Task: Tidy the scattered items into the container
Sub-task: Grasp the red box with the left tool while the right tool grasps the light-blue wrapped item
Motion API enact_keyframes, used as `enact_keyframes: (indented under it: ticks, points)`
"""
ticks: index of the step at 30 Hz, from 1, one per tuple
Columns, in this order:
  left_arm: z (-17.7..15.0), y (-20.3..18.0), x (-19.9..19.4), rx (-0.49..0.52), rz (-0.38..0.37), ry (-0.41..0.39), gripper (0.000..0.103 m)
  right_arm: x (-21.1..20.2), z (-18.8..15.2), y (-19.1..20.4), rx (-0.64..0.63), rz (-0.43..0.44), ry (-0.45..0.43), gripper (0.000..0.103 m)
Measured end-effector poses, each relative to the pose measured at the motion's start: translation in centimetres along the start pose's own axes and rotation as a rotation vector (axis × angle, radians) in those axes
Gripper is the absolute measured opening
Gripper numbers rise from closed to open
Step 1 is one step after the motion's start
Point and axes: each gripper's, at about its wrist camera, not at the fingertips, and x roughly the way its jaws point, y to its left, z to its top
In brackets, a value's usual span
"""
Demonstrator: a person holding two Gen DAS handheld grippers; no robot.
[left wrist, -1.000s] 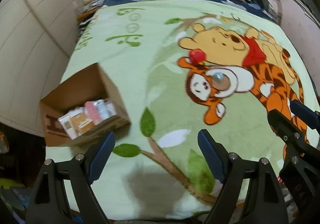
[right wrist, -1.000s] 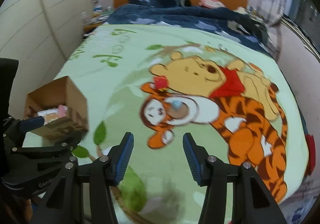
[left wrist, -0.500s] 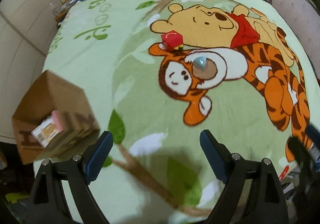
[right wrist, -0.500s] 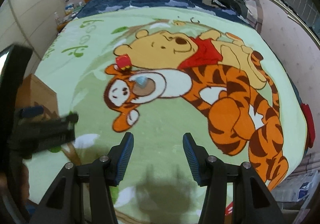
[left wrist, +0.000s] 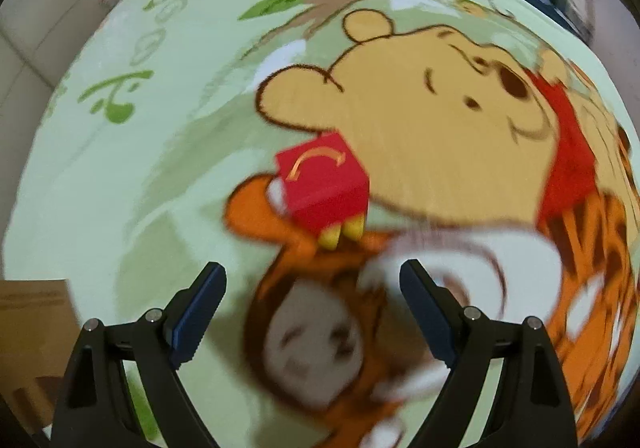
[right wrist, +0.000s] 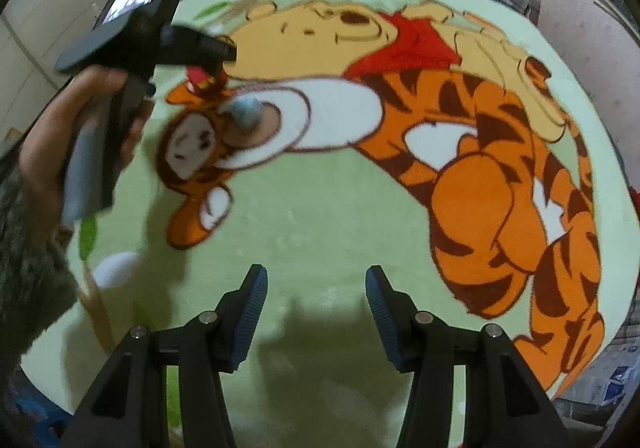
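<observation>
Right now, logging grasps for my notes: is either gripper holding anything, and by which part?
Nothing is held. The left gripper stands open, short of the red box; the right gripper is open over bare blanket.

We see a bed point(right wrist: 320, 216) under a pale green cartoon blanket point(left wrist: 132, 176). On it lie a small red box point(left wrist: 324, 188) and, just beside it, a little blue-grey object point(right wrist: 247, 111); a cardboard box point(left wrist: 32, 328) sits at the near left edge.
</observation>
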Motion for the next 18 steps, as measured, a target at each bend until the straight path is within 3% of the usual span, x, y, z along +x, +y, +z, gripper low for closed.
enact_keyframes:
  ticks: [10,12,13,18]
  points:
    - [3.3,-0.4,6.7,-0.137,0.005,0.016,0.089,4.6,1.5,-2.1,-0.034,0.018,0.045,0.052]
    - [2.9,-0.3,6.4,-0.144,0.010,-0.024,0.076,5.0,1.7,-2.1,-0.037,0.030,0.039,0.052]
    - [2.7,-0.3,6.2,-0.137,0.013,-0.037,0.055,5.1,1.8,-2.1,-0.039,0.036,0.037,0.052]
    - [0.9,1.0,5.1,-0.122,0.001,-0.047,0.053,5.5,2.5,-0.9,-0.079,0.066,0.019,0.052]
